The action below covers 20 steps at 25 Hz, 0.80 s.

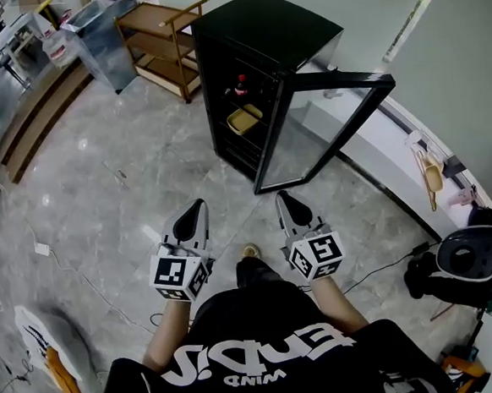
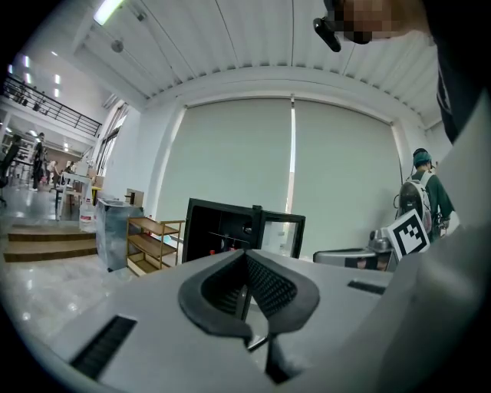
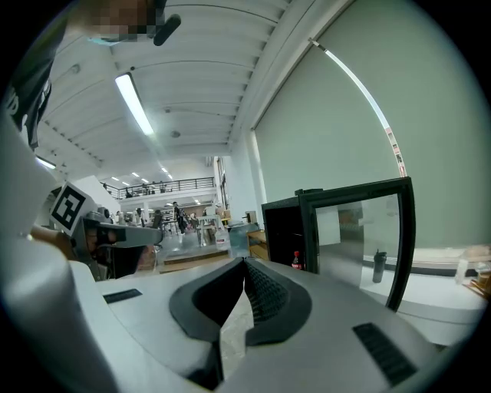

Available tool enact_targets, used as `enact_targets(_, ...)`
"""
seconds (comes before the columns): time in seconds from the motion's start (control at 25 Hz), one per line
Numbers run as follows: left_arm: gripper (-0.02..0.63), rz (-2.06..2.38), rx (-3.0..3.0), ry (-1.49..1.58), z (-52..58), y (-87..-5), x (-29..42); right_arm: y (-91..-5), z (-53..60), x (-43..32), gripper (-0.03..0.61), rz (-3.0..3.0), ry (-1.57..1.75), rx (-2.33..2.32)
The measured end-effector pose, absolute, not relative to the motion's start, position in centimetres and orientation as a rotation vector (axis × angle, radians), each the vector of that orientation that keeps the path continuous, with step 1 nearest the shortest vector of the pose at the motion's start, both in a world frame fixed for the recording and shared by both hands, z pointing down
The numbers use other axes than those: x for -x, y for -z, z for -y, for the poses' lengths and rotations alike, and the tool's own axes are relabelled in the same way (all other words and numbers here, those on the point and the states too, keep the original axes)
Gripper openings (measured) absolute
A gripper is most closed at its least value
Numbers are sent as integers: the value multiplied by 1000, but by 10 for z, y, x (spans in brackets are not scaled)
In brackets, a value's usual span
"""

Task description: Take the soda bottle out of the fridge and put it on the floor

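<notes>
The soda bottle [image 1: 240, 87], dark with a red cap, stands upright on an upper shelf inside the black fridge [image 1: 258, 29]. The fridge's glass door [image 1: 326, 130] is swung wide open to the right. In the right gripper view the bottle [image 3: 296, 260] shows just left of the door frame. My left gripper [image 1: 200, 203] and right gripper [image 1: 281, 195] are side by side over the floor, well short of the fridge and pointing at it. Both are shut with nothing between the jaws, as the left gripper [image 2: 245, 255] and right gripper [image 3: 245, 261] show in their own views.
A yellow item [image 1: 245, 118] lies on a lower fridge shelf. A wooden shelf cart [image 1: 165, 45] and a grey bin [image 1: 105, 41] stand left of the fridge. A white ledge [image 1: 395, 150] runs along the right wall; equipment [image 1: 467, 259] and cables lie at right. Steps [image 1: 36, 115] rise at far left.
</notes>
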State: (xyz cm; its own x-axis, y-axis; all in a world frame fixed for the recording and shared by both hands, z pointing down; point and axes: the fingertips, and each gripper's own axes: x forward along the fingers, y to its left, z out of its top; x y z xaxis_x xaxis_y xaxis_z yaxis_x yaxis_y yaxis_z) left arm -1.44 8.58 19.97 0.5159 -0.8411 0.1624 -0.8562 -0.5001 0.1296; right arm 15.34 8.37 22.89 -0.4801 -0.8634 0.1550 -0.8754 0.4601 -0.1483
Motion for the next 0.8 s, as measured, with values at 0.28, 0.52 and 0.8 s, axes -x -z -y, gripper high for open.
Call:
enact_targets(0.28,6,1481,-2545,-111,-26,-200,4,-225,-26,-166,25,2637,-311,-1559)
enact_targets(0.52,6,1462,-2564,-117,6,-196,-2,-230,2,-166,25,2625,-337,-1564)
enact_targets(0.8,6,1399,-2595,-135,39,-193,10,-228,26,-152,25,2604,-361,-1625)
